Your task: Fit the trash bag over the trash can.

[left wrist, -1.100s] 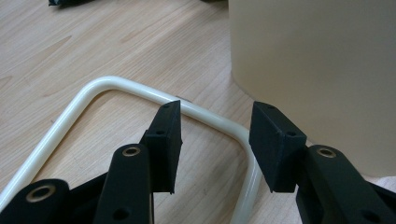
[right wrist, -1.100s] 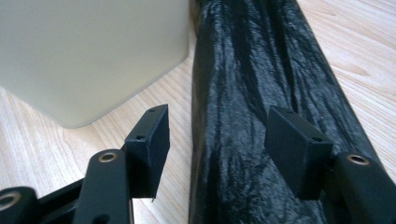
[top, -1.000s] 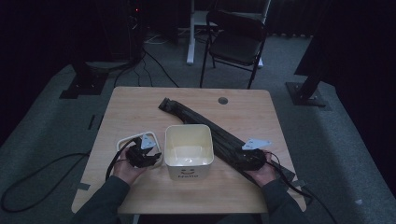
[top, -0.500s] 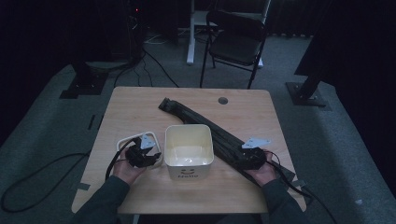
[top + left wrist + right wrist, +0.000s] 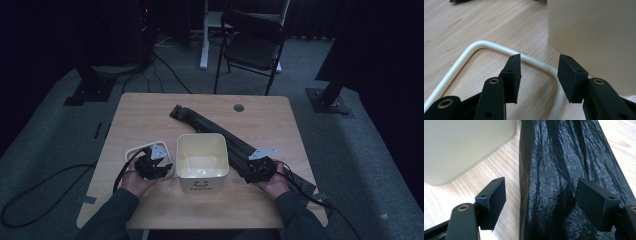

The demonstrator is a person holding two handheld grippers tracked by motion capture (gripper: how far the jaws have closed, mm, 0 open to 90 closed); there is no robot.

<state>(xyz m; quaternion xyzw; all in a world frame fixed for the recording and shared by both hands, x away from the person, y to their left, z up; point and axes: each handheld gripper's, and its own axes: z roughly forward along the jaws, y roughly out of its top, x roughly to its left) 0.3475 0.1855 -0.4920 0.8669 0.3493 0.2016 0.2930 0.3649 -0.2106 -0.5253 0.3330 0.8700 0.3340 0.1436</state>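
At the near edge of the wooden surface (image 5: 150,115), we hold our left gripper (image 5: 539,72) with fingers apart over the cream loop handle (image 5: 474,51), not pressing it. Our right gripper (image 5: 541,197) has just been opening; its fingers straddle the folded black bag (image 5: 564,157) near the right edge without clamping it. The cream bin (image 5: 201,155) stands between them.

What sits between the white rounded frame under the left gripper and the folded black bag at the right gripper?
The cream bin stands between the white frame and the black bag, on the table; the high view shows it.
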